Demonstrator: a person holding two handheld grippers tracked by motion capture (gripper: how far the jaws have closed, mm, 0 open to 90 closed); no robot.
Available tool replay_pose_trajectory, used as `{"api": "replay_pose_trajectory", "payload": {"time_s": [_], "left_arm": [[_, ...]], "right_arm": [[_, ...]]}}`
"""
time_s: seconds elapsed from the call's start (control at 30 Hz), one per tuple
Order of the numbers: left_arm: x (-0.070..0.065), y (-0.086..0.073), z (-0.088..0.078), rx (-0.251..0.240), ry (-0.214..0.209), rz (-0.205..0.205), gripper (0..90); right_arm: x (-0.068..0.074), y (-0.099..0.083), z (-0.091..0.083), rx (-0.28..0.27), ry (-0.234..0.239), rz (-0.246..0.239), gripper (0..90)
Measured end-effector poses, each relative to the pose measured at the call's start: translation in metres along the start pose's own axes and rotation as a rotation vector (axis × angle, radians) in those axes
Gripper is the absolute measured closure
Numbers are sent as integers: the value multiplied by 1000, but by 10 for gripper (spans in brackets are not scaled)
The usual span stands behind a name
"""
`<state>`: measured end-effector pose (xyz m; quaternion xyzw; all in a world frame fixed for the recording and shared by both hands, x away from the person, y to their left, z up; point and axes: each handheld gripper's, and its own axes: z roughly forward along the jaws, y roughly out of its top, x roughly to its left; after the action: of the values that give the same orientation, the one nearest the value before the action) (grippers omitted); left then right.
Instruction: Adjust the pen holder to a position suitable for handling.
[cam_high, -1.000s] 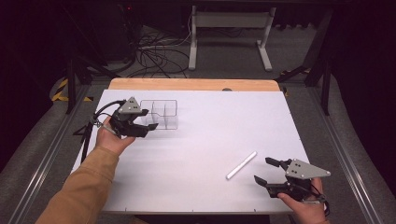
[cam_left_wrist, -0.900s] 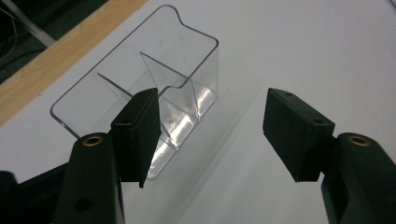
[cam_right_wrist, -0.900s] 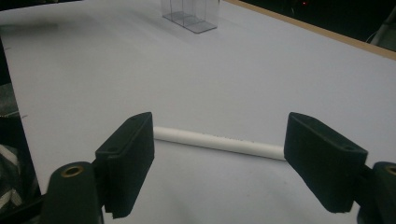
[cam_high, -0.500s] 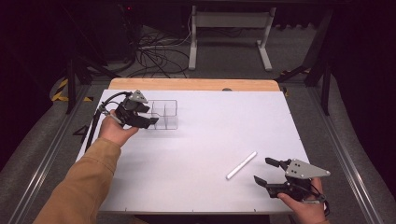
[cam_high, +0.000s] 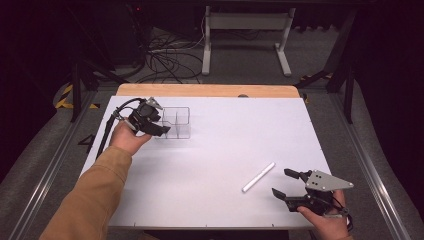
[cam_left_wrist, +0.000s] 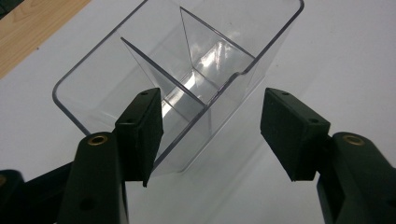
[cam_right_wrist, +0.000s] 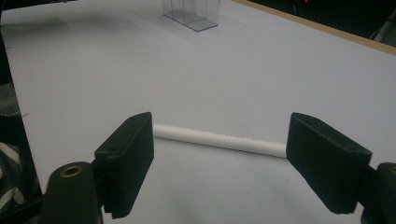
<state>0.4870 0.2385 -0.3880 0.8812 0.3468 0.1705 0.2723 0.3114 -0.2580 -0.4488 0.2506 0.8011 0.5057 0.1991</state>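
Left gripper (cam_left_wrist: 210, 135) open astride corner wall of clear divided organizer (cam_left_wrist: 187, 70); right gripper (cam_right_wrist: 219, 158) open.
Organizer light, rigid, slick plastic: pinch a wall. White stick (cam_right_wrist: 219, 139), well apart from organizer: grip mid-length.

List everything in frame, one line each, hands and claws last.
Clear divided box: 1, transparent, far left of the sheet, three compartments, nothing inside.
White stick: 1, white, lying flat near the right front, ahead of the right claw.
White sheet: 1, white, covers the table top.
Wooden table edge: 1, light wood, along the far side.
Cables: several, black, on the floor beyond the table.
Left claw: 1, black, open, one jaw inside the box and one outside, straddling its near wall.
Right claw: 1, black, open, jaws either side of the stick's ends, not touching it.
Left sleeve: 1, tan.
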Motion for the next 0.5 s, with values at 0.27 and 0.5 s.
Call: {"api": "replay_pose_trajectory", "payload": {"time_s": [0.27, 0.5], "left_arm": [[0, 1, 7, 30, 27, 11, 412], [-5, 1, 6, 76, 48, 60, 492]], "right_arm": [[0, -1, 1, 2, 4, 5, 240], [0, -1, 2, 3, 8, 5, 239]]}}
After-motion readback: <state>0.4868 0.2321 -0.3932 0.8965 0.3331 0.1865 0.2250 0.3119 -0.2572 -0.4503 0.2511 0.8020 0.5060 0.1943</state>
